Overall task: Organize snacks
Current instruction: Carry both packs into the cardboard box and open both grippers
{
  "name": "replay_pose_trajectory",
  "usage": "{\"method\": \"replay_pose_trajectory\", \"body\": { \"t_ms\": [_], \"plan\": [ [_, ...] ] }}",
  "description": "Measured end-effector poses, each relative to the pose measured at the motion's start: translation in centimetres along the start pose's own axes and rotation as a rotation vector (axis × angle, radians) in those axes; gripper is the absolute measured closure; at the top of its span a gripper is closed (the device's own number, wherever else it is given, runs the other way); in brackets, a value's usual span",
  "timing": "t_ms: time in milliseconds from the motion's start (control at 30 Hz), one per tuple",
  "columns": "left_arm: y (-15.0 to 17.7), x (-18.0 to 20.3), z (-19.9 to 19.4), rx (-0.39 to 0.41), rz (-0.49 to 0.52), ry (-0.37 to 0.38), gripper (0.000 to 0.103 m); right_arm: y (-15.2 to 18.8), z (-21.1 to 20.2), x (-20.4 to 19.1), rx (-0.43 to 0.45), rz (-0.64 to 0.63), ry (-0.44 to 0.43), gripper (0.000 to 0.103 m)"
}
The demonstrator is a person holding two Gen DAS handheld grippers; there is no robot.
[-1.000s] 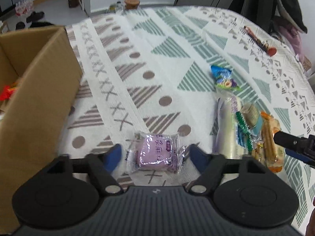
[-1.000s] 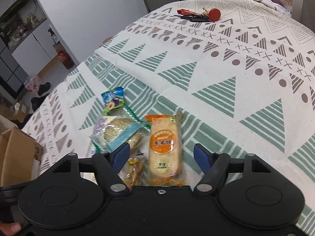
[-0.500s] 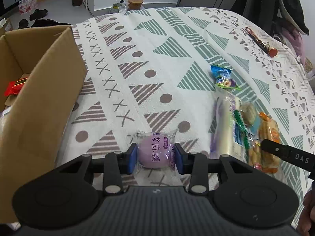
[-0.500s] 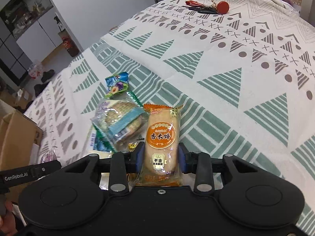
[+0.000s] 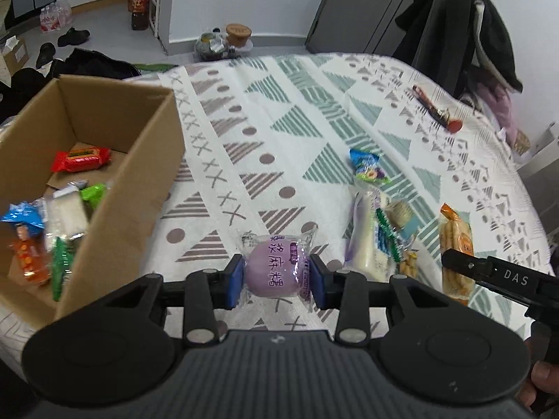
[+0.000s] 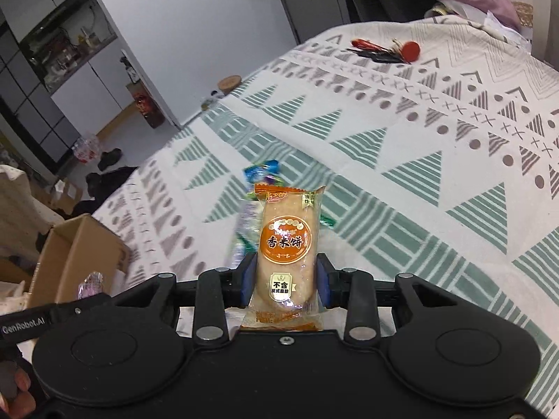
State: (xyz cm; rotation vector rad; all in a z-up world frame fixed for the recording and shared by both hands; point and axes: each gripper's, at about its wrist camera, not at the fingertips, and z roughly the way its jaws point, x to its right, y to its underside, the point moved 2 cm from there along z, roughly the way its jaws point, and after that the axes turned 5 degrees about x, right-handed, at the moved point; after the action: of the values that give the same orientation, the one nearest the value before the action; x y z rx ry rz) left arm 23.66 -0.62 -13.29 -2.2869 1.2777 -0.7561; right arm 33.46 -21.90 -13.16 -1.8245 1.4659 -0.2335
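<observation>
My left gripper (image 5: 276, 277) is shut on a purple mochi packet (image 5: 276, 269) and holds it above the patterned cloth, just right of the open cardboard box (image 5: 139, 174). The box holds several snack packets, among them a red one (image 5: 82, 157). My right gripper (image 6: 285, 279) is shut on an orange rice-cracker packet (image 6: 288, 241), lifted off the cloth; it also shows in the left wrist view (image 5: 456, 244). A blue candy packet (image 5: 367, 169) and a white-and-green packet (image 5: 370, 234) lie on the cloth between the grippers.
The patterned cloth (image 5: 279, 132) covers the whole surface. A bunch of keys with a red tag (image 6: 387, 50) lies at the far side. Coats hang on a stand (image 5: 482, 31) beyond the far right edge. Shoes and boxes lie on the floor.
Both grippers closed on their packets, the left on the purple mochi and the right on the orange rice cracker, then lifted them off the cloth. The box interior has come into view.
</observation>
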Motion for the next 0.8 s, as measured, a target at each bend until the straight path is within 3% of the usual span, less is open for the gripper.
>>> {"method": "replay_pose_trajectory", "body": {
  "t_ms": [367, 800],
  "plan": [
    [-1.7, -1.4, -5.4, 0.091, -0.039, 0.046, 0.065, -0.4, -2.5, -5.4, 0.044, -0.045, -0.052, 0.068],
    [-2.9, -4.8, -9.2, 0.149, -0.084, 0.040, 0.065, -0.6, -3.4, -11.5, 0.082, -0.090, -0.149, 0.068]
  ]
}}
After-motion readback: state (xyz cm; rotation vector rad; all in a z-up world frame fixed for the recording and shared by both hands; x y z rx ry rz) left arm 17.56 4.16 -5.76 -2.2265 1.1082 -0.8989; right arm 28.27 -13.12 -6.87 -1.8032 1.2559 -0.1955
